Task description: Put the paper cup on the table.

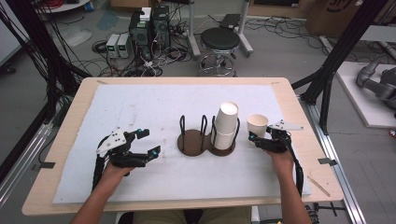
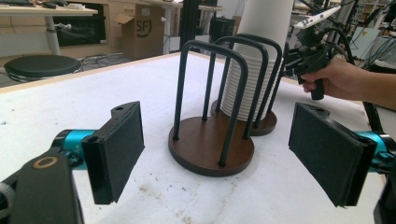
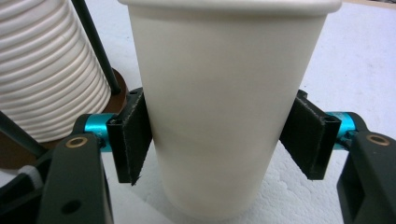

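A single white paper cup [image 1: 257,124] stands upright at the right of the white mat, just right of the holder. My right gripper [image 1: 259,136] is shut on it, and in the right gripper view both black pads [image 3: 133,140] press the sides of the cup [image 3: 219,107]. A dark wooden two-slot cup holder [image 1: 191,143] with black wire loops sits mid-table. Its right slot carries a tall stack of white cups [image 1: 225,122], while the left slot [image 2: 210,144] is empty. My left gripper [image 1: 148,142] rests open on the mat left of the holder, nothing between its pads [image 2: 119,149].
A white foam mat [image 1: 140,112] covers most of the wooden table [image 1: 60,140]. Beyond the far edge stand a black stool [image 1: 219,42] and electronics boxes with cables [image 1: 140,37] on the floor. Black frame posts [image 1: 327,79] rise at the table's right.
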